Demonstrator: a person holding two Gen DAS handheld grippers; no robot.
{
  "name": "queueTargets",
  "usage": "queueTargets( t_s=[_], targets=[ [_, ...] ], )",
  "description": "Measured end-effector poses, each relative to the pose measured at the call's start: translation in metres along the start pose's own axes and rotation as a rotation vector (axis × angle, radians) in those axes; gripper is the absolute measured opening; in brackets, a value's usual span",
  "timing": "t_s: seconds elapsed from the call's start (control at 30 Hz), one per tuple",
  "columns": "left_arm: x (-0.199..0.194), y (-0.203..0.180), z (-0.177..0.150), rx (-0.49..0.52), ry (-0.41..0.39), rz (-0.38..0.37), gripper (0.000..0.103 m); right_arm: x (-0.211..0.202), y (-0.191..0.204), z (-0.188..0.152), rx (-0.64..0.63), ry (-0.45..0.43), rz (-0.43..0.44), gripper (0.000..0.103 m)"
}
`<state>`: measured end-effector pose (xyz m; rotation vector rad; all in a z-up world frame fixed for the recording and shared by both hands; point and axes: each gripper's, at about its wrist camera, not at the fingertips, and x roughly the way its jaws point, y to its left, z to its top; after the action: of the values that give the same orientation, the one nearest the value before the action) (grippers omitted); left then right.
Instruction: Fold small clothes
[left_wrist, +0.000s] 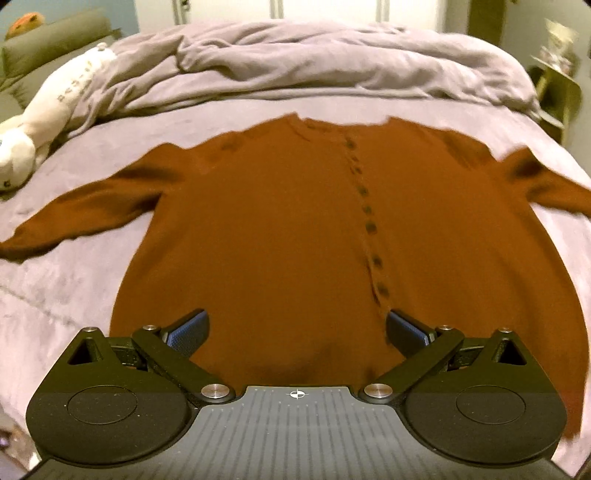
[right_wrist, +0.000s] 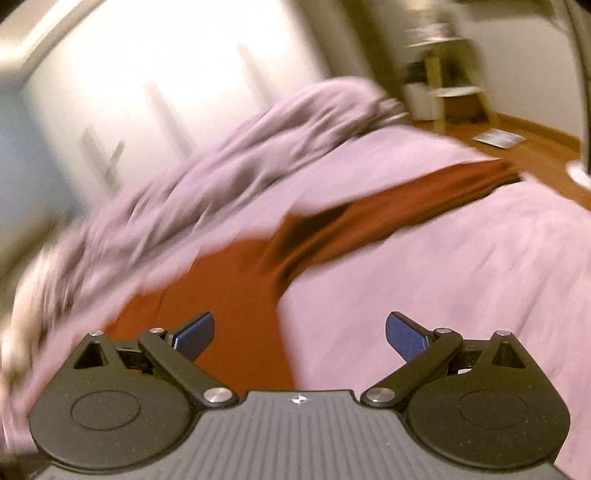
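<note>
Both grippers spread wide, left gripper (left_wrist: 297, 329) over cardigan (left_wrist: 280, 229) hem — right gripper (right_wrist: 298, 332) beside sleeve

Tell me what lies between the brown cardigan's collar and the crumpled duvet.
Only bare lilac bedsheet separates the cardigan from the duvet, in the left wrist view.

Your bed (left_wrist: 92, 280) wears lilac sheets, a rumpled duvet (left_wrist: 314, 70) heaped at its far end. Beyond it stand pale wardrobe doors (right_wrist: 147, 74); right of it, wood floor (right_wrist: 517, 155) and a shelf unit (right_wrist: 447, 85).
</note>
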<state>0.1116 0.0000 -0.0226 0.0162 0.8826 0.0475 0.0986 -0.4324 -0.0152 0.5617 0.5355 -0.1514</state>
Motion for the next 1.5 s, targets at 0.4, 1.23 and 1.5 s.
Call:
queueTargets(
  t_s=[0.4,1.23,1.5],
  targets=[
    [0.075,0.003,0.021,-0.048,0.088,0.102,0.103,0.109,-0.157,0.084,0.470,-0.032,-0.212,0.053],
    [0.052,0.022,0.036,-0.100,-0.005,-0.049,0.103,0.061,-0.015,0.124,-0.083,-0.265,-0.197,0.005],
    [0.024,0.042,0.080,-0.228,-0.138,-0.254,0.103,0.074,0.199,0.035,-0.611,-0.066,0.293,0.032]
  ],
)
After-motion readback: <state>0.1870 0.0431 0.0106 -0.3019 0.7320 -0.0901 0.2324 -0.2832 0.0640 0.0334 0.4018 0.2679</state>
